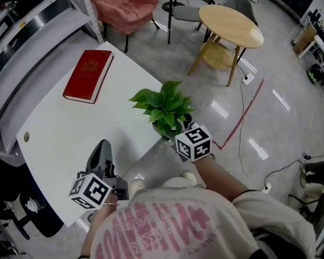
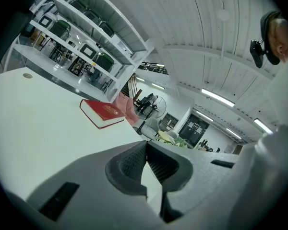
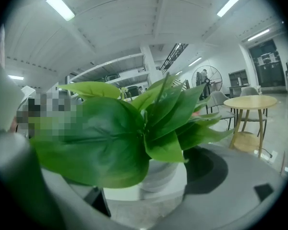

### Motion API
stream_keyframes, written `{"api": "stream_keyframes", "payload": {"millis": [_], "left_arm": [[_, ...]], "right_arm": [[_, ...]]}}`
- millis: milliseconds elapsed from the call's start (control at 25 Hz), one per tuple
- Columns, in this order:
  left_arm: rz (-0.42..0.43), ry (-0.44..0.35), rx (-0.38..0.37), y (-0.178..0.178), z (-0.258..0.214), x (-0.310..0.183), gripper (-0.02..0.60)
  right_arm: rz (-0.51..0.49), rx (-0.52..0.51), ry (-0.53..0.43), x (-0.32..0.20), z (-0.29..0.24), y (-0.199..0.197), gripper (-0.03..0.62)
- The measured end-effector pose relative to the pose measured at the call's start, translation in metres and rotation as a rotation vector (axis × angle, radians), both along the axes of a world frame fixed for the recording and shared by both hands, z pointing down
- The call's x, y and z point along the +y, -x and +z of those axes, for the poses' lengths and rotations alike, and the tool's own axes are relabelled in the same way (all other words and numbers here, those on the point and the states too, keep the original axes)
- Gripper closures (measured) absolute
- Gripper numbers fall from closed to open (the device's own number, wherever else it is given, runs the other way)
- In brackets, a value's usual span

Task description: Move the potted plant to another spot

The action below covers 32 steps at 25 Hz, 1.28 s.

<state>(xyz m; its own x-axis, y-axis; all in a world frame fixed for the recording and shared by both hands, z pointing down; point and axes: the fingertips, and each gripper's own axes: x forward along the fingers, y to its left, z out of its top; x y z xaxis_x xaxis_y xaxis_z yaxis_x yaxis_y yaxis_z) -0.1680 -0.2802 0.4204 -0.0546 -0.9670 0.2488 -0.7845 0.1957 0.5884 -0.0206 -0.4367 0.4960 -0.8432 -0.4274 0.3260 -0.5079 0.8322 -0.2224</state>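
Right gripper (image 1: 184, 135), arm outstretched, straddles potted plant (image 1: 163, 108).

Glossy grey floor (image 1: 291, 123) with a red tape line (image 1: 245, 109) mid-right, round wooden table (image 1: 230, 25) upper right, pink chair (image 1: 124, 4) top centre, metal shelving (image 1: 38, 20) upper left. White surface (image 1: 59, 139) lower left, strip lights (image 3: 60, 6) overhead.

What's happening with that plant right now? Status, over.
Left gripper shut, empty, over the table. Right gripper jaws flank the potted plant at the table edge; grip unconfirmed. Red book well clear.
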Motion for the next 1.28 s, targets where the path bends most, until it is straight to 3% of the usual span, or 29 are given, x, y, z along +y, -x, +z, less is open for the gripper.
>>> {"api": "stream_keyframes", "payload": {"millis": [440,1080,1160,1280], "left_arm": [[0.135,-0.021,0.016,0.013,-0.006,-0.015,0.578],[0.353,-0.087,0.028,0.039,-0.028,-0.008,0.578],[0.390,-0.092,0.035,0.035,-0.029,-0.006,0.578],[0.436,-0.095,0.057,0.027,-0.025,-0.004,0.578]], "right_arm": [[0.132,0.031,0.040,0.003,0.002,-0.008,0.112],[0.440,0.003,0.193,0.052,0.003,-0.024,0.115],[0.468,-0.028,0.230,0.070,0.001,-0.024,0.149],[0.498,-0.051,0.250,0.096,-0.002,-0.023,0.276]]}}
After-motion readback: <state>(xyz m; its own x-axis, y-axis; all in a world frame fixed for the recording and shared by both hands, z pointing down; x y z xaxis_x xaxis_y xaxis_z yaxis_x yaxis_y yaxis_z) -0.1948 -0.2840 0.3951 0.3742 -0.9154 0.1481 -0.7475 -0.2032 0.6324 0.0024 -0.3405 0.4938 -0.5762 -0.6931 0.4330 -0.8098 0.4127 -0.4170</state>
